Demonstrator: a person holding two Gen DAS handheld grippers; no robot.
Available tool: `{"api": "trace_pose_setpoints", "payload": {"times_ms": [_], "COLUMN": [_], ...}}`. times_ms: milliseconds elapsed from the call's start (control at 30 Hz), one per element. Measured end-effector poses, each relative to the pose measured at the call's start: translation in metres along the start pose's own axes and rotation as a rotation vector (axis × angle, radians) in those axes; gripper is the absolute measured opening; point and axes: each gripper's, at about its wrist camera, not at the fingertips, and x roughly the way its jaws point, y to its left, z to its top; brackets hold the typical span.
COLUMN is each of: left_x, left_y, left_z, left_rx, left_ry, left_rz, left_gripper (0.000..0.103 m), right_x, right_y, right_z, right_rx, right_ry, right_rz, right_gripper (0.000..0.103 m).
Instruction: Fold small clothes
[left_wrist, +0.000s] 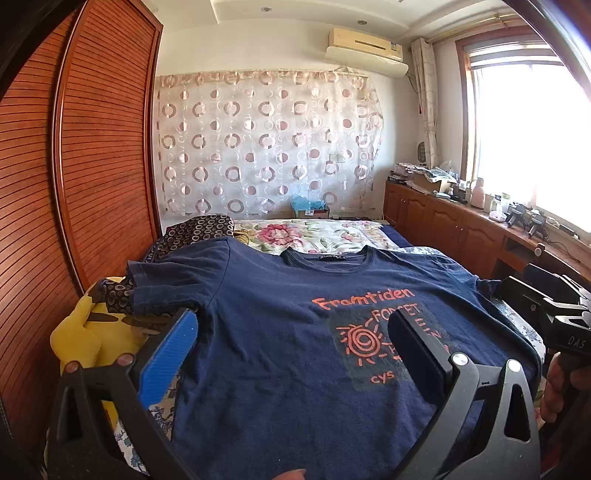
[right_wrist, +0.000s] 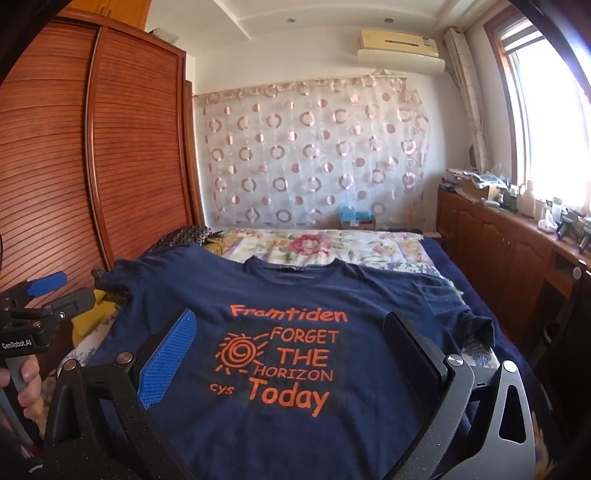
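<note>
A navy T-shirt (left_wrist: 280, 332) (right_wrist: 332, 291) with orange lettering lies spread face up on the bed, collar at the far end and both sleeves out to the sides. My left gripper (left_wrist: 293, 315) hangs open over the shirt's near left half, its blue pad (left_wrist: 170, 354) close to the left sleeve. My right gripper (right_wrist: 290, 315) is open too, and its pads frame the printed chest from above. Neither gripper has cloth between its pads. Each tool shows at the edge of the other's view, held by a hand (left_wrist: 557, 391) (right_wrist: 26, 384).
A slatted wooden wardrobe (left_wrist: 92, 166) runs close along the bed's left side. A yellow plush toy (left_wrist: 85, 339) and a dark ringed cloth (left_wrist: 192, 232) lie at the left edge. A floral quilt (left_wrist: 295, 236) covers the far bed. A cluttered wooden cabinet (right_wrist: 498, 240) lines the window wall.
</note>
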Motion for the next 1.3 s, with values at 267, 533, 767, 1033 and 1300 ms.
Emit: {"api": "trace_pose_setpoints", "payload": {"times_ms": [267,533,767,1033,1300], "left_x": [-0.0018,-0.0022,-0.0028,-0.0043,-0.0049], "left_y": [-0.0010,-0.0010,-0.0010,-0.0004,-0.0007], "left_z": [0.0008,0.0012,0.0014,0.0030,0.0036], "left_rx": [0.002,0.004,0.006,0.008,0.010], "left_ry": [-0.001,-0.001,-0.003,-0.003,-0.004], "left_rz": [0.002,0.004,0.003,0.003,0.005], "left_gripper": [0.103,0.103,0.103,0.103,0.103], "right_x": [-0.0005,-0.0009,-0.0014,-0.0014,-0.0016], "right_y": [0.0001,0.0004,0.0006,0.0004,0.0005], "right_z": [0.0001,0.0006,0.0010,0.0010,0.0012], "right_rx": [0.002,0.004,0.005,0.006,0.007], "right_ry": [-0.002,-0.003,-0.004,-0.006,-0.006], "right_rz": [0.000,0.002,0.002,0.002,0.003], "right_gripper": [0.103,0.103,0.103,0.103,0.103]}}
